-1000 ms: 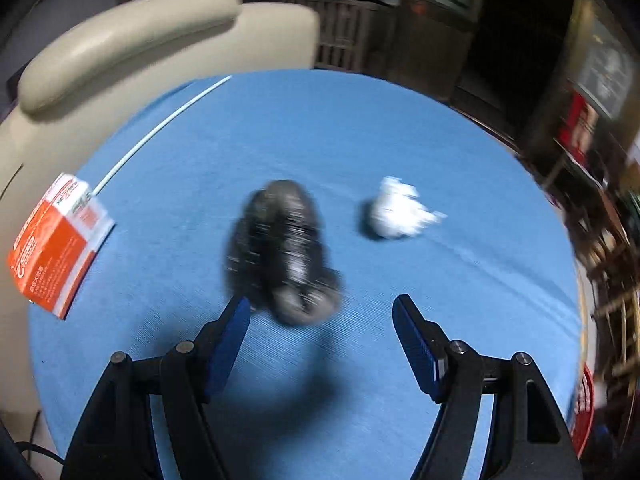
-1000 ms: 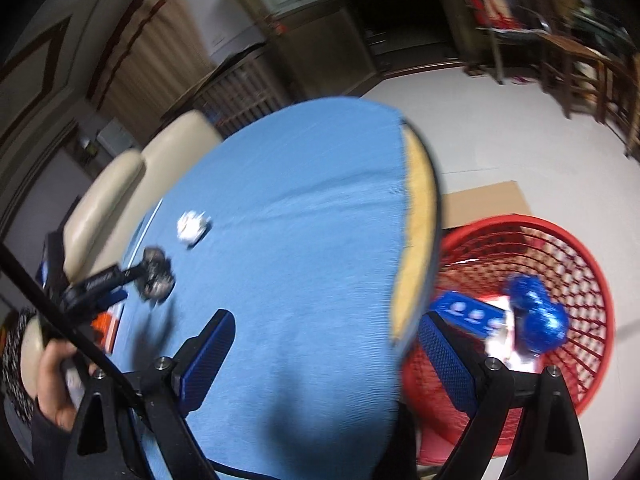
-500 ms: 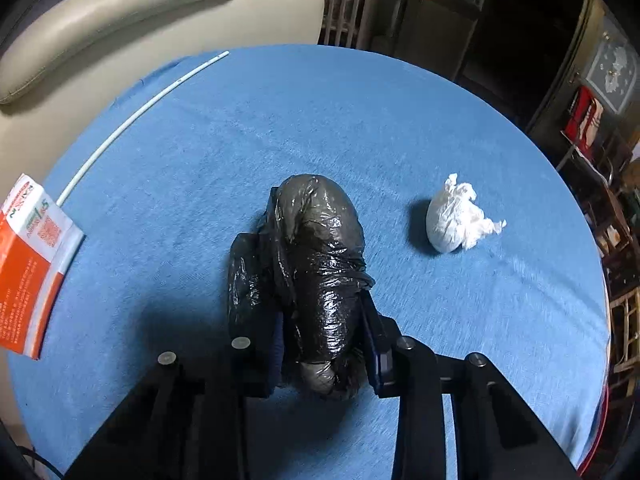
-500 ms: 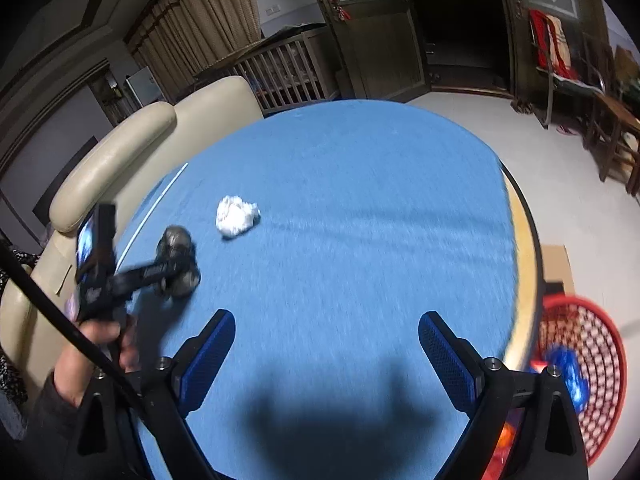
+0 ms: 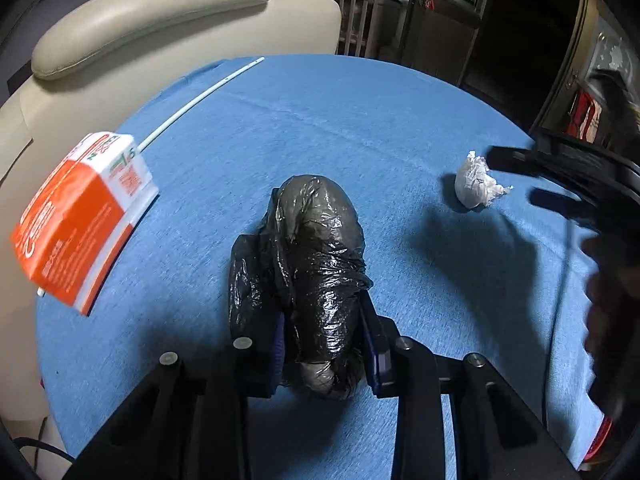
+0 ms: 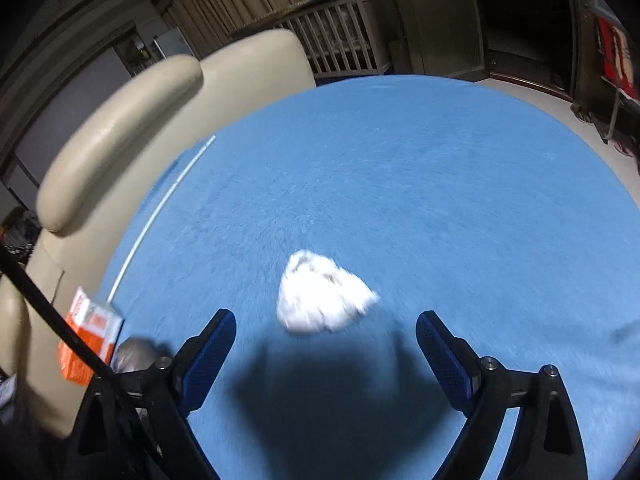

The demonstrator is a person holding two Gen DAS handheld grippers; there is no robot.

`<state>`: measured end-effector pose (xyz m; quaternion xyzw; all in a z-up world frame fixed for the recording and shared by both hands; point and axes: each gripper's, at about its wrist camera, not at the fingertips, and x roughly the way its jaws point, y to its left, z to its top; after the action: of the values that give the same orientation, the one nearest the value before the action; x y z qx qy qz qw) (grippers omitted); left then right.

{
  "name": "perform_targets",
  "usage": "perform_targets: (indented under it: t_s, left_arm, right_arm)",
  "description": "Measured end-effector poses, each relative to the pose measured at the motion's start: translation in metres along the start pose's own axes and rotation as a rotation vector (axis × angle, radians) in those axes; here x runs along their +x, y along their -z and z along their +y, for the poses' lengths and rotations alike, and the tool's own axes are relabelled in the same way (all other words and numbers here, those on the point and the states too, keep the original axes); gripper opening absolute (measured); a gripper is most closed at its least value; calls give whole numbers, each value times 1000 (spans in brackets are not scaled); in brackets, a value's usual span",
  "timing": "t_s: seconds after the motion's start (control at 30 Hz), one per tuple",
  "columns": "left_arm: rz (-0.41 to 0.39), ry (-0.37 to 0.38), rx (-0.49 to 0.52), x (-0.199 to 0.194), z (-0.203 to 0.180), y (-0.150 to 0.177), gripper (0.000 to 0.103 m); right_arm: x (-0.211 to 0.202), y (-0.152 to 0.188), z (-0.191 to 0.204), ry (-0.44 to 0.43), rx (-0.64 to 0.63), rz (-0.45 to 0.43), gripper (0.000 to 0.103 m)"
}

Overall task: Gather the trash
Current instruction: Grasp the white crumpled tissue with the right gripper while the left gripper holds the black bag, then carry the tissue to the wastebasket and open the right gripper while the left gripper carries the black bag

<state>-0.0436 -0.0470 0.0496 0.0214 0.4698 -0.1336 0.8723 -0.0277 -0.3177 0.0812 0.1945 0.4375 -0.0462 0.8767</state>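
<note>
At the far left of the left wrist view an orange and white carton point(image 5: 82, 220) lay at the edge of the counter point(image 5: 340, 128), which was covered in blue cloth, with a thin white straw point(image 5: 200, 96) running away from it toward a cream armchair point(image 5: 160, 32). In the middle, the left hand-held gripper point(image 5: 324, 344) was clamped on the near end of a crumpled black plastic bag point(image 5: 316, 256) that rested on the cloth. Further right, a crumpled white tissue wad point(image 5: 476, 186) sat apart from the bag, and the right hand-held gripper point(image 6: 326, 332) hung over it with its jaws wide apart, having just been closing a little; the wad lay just ahead of the tips, not yet pinched. The step in hand seemed to be picking up two pieces of trash, one per hand. Next, the left hand would likely need to lift the bag clear without losing the slippery film, while the right would need to come down around the wad and close. The carton and straw remained to be collected.
</note>
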Motion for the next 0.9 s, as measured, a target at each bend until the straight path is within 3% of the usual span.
perform_targets:
  t_s: [0.23,0.27,0.3,0.37,0.53,0.9]
  left_arm:
    - [-2,5,-2,4,1,1,34]
    - [-2,3,1,3,0,1,34]
    - [-2,0,4,3,0,1,34]
    - [-5,-1,0,-1,1,3,34]
    - [-13,-8,-5,-8,0,3,34]
    - [-39,-29,59,-32,-30,17,34]
  right_arm:
    - [34,-11,13,52,-26,48,69]
    - [39,-12,16,60,-33,57,62]
    - [45,-12,17,69,-44,74,48]
    - [50,-11,19,59,-56,91,42]
    - [34,1,28,68,-127,72,39]
    - [-54,59,4,-32,-63,-25,39]
